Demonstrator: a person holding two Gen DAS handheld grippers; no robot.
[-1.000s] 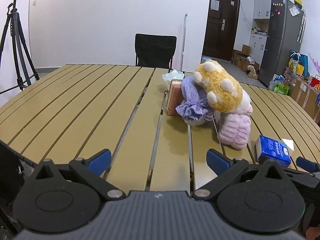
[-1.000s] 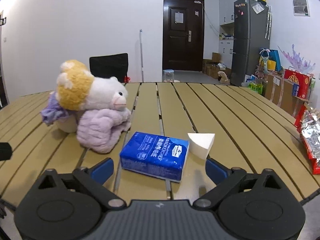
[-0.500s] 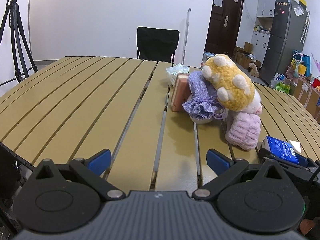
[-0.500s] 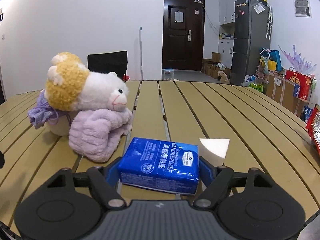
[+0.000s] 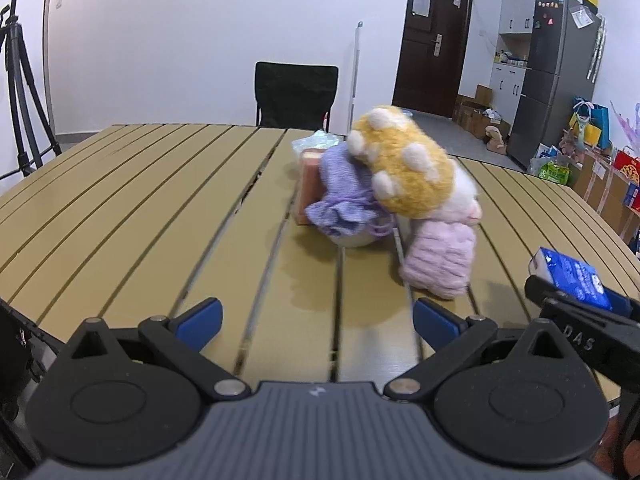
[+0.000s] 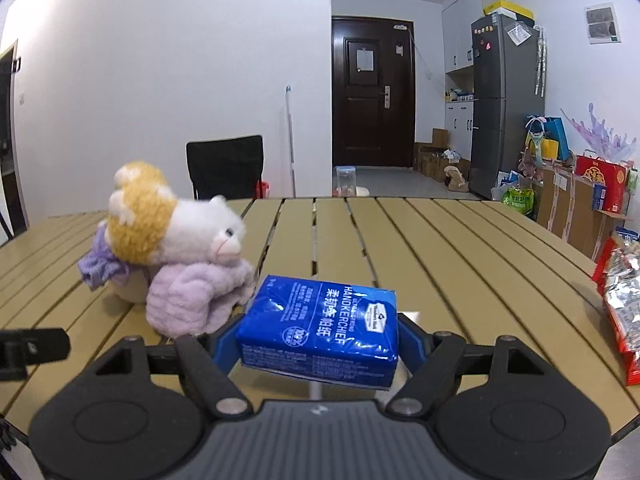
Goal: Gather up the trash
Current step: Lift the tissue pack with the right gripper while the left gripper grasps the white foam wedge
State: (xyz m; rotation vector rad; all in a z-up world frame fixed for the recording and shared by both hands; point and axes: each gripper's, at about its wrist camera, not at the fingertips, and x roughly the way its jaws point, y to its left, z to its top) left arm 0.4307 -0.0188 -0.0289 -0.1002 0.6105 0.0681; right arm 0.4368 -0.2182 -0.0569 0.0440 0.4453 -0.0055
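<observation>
The right claw is gripping the blue tissue pack, its blue pads pressing on both ends, having just closed onto it. The pack is sitting low in the middle of the right wrist frame, lifted clear of the slatted table. In the left wrist frame the same pack is showing at the right edge. The left claw is hovering wide open with nothing between its pads, low in its frame. A plush toy is lying on a lilac cloth at centre left, and a red snack bag is resting at the right edge.
</observation>
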